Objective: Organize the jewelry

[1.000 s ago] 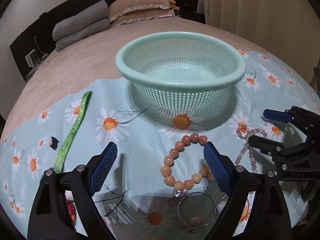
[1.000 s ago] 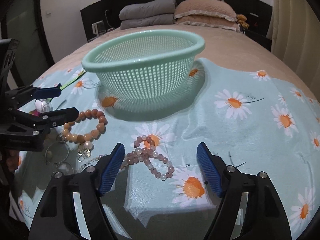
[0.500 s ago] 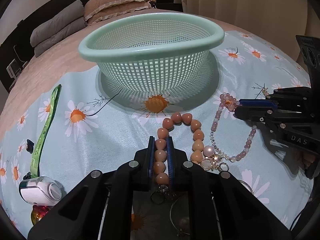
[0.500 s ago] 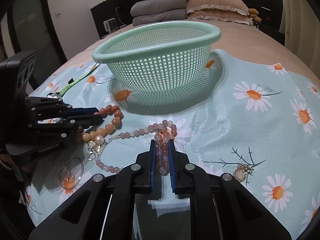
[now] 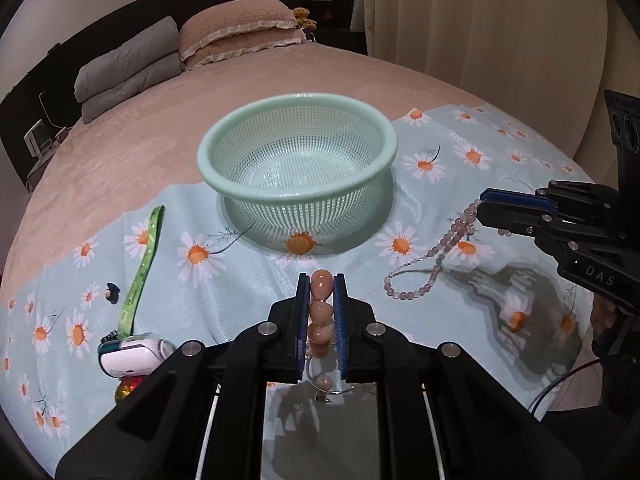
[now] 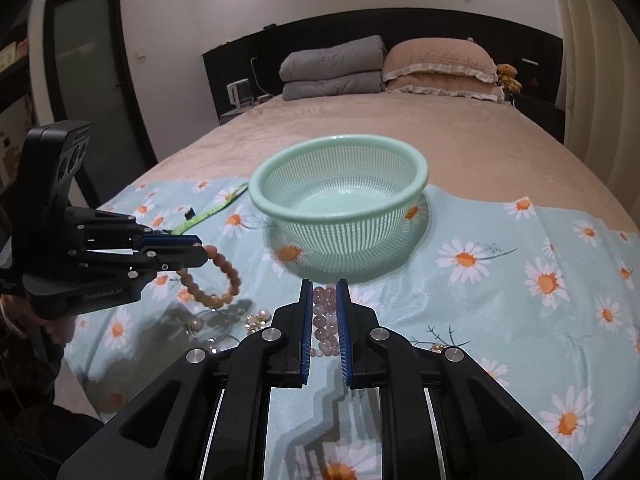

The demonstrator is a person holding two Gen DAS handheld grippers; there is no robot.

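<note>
The left gripper [image 5: 322,280] had its jaws clamped on an orange bead bracelet [image 6: 224,280], which hung clear of the daisy-print cloth [image 6: 500,320] on the bed [image 5: 132,136]. The right gripper [image 6: 323,286] had its jaws clamped on a pale pink bead string [image 5: 436,256] (its loop trailed down toward the cloth). The jaws of both had just been closing. A green mesh basket [image 5: 298,196] stood beyond both grippers, well apart from them.
</note>
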